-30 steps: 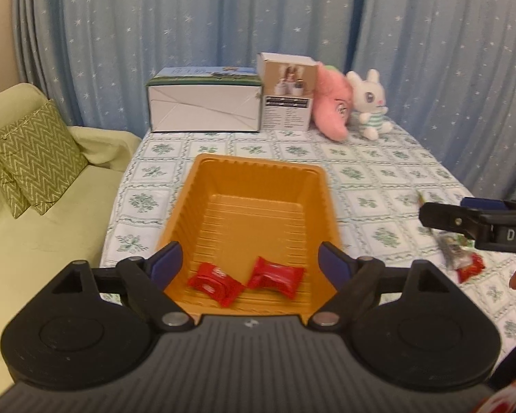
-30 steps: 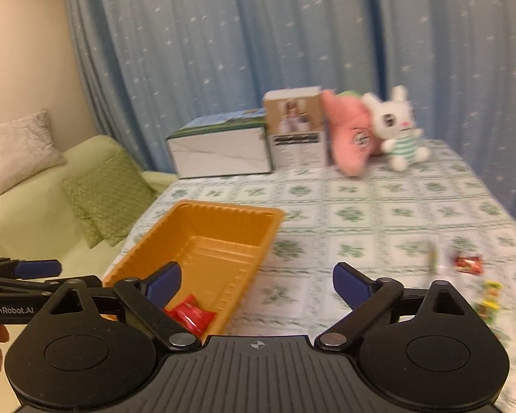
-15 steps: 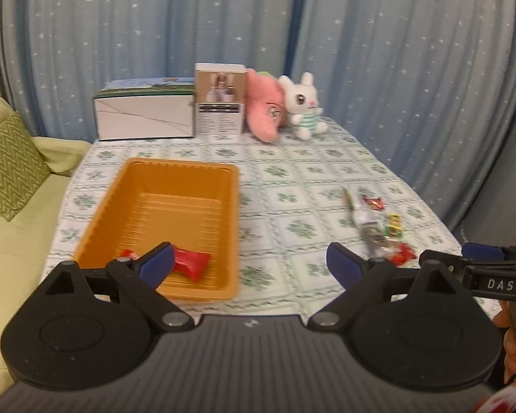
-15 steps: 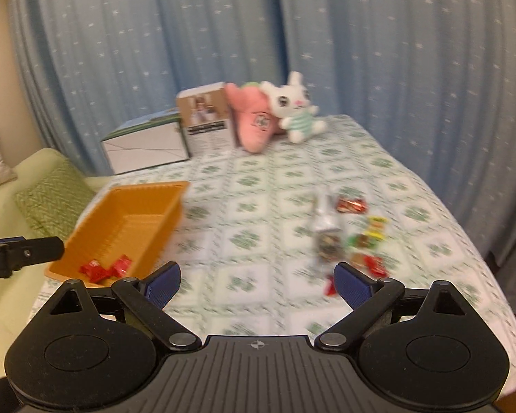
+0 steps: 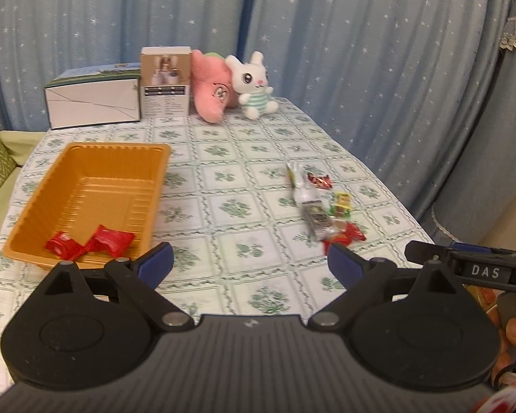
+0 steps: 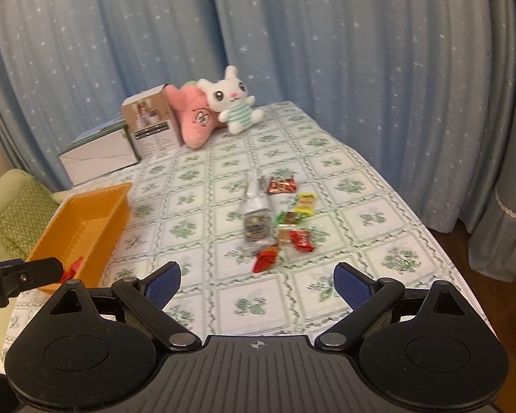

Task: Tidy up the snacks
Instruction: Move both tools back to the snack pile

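Two red snacks (image 5: 89,242) already lie in the near end of the orange tray (image 5: 120,148), which sits on the left side of the table (image 5: 244,213). Several more wrapped snacks are bunched on the right side: a clear packet (image 6: 256,218), a dark red one (image 6: 281,185) beyond it, a yellow one (image 6: 306,204), and red ones (image 6: 301,240) at the near edge of the bunch, some touching or overlapping each other.

That crowding is the main risk. A claw closing on the nearest red snack (image 6: 265,258) may catch the clear packet's edge as well, or push a neighbour aside and scatter the bunch toward the table's right edge. The wrappers look slick and thin, so a shallow pinch is likely to slip. A loosely held piece could also fall short of the tray on the way across.

The right claw (image 6: 257,284) hovers above the table just short of the bunch, pointing at it, fingers spread wide and holding nothing. The left claw (image 5: 250,261) is likewise spread and empty, held over the table's near middle between tray and snacks, with the tray's near corner just beside its left finger.
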Tool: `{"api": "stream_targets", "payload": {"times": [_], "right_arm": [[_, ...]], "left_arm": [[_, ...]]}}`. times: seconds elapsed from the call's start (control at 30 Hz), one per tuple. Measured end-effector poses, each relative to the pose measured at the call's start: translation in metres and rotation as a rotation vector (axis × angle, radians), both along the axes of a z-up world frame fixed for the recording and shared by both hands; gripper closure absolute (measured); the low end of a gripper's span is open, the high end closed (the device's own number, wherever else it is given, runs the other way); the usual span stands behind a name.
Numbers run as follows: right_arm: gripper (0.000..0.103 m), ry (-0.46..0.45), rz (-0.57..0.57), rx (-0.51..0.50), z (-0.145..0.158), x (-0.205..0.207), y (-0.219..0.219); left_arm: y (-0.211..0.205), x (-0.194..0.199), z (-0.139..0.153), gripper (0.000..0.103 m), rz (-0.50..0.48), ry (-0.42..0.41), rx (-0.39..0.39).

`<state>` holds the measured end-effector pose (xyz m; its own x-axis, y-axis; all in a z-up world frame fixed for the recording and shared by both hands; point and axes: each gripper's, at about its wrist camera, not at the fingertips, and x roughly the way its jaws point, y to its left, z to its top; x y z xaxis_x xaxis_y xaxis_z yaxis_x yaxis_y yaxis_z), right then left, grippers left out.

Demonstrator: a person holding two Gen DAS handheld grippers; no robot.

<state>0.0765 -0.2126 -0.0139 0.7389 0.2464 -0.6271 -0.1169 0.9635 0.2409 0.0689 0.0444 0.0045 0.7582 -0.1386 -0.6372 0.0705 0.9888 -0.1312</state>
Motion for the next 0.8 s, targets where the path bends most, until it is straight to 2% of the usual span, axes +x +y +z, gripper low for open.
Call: {"api": "stream_targets", "payload": {"times": [0.63, 0.7, 0.77, 0.8], "right_arm": [[0.008, 0.040, -0.070, 0.026, -0.032, 0.034, -0.047], [0.012, 0.042, -0.069, 0.025, -0.038, 0.041, -0.050], [0.023, 0.051, -0.060, 0.023, -0.045, 0.051, -0.051], [0.023, 0.058, -0.057, 0.023, -0.048, 0.057, -0.051]], "left_arm": [[-0.054, 0.045, -0.028, 0.008, -0.060, 0.031, 0.014], [-0.058, 0.052, -0.033, 0.008, -0.064, 0.032, 0.016], [-0.060, 0.061, -0.040, 0.009, -0.066, 0.040, 0.018], [-0.061, 0.066, -0.044, 0.009, -0.066, 0.045, 0.020]]}}
